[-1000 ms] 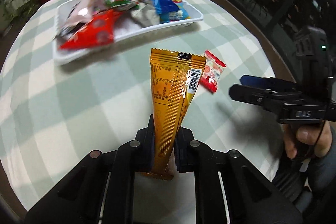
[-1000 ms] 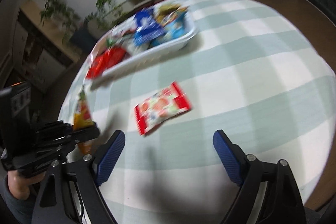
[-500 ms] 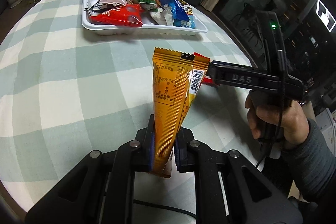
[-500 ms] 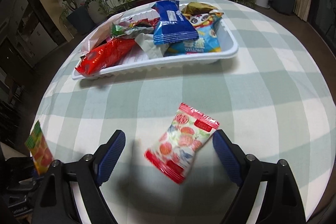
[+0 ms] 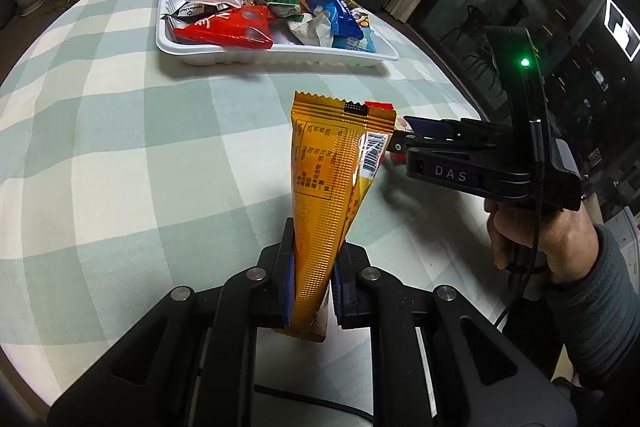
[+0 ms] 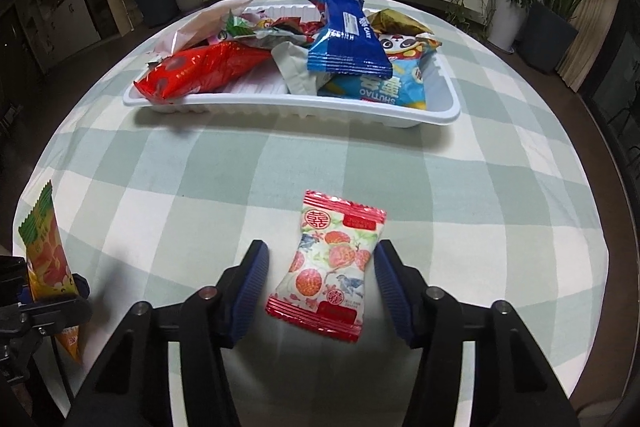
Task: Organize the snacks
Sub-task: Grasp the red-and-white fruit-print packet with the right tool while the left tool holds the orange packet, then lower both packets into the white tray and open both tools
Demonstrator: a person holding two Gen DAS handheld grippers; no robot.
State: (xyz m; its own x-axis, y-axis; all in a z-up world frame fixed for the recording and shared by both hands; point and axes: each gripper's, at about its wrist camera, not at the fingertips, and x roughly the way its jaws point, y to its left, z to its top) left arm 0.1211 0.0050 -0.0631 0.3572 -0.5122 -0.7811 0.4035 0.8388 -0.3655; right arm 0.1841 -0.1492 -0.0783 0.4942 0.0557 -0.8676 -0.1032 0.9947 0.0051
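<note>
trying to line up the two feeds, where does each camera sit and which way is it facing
Left wrist: on the left gripper, looking down along its fingers shut on the orange packet; the other hand shows.
Right wrist: on the right gripper, jaws closing around the red-and-white candy packet.
Shared: white tray, checked tablecloth.

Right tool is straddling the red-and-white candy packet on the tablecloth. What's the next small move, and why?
Probably finish closing the right tool on the candy packet, then lift. Its jaws are closing, the packet lies flat between the pads, and neither pad visibly presses it yet. The left tool already pinches the orange snack packet, and the white tray lies ahead.
</note>
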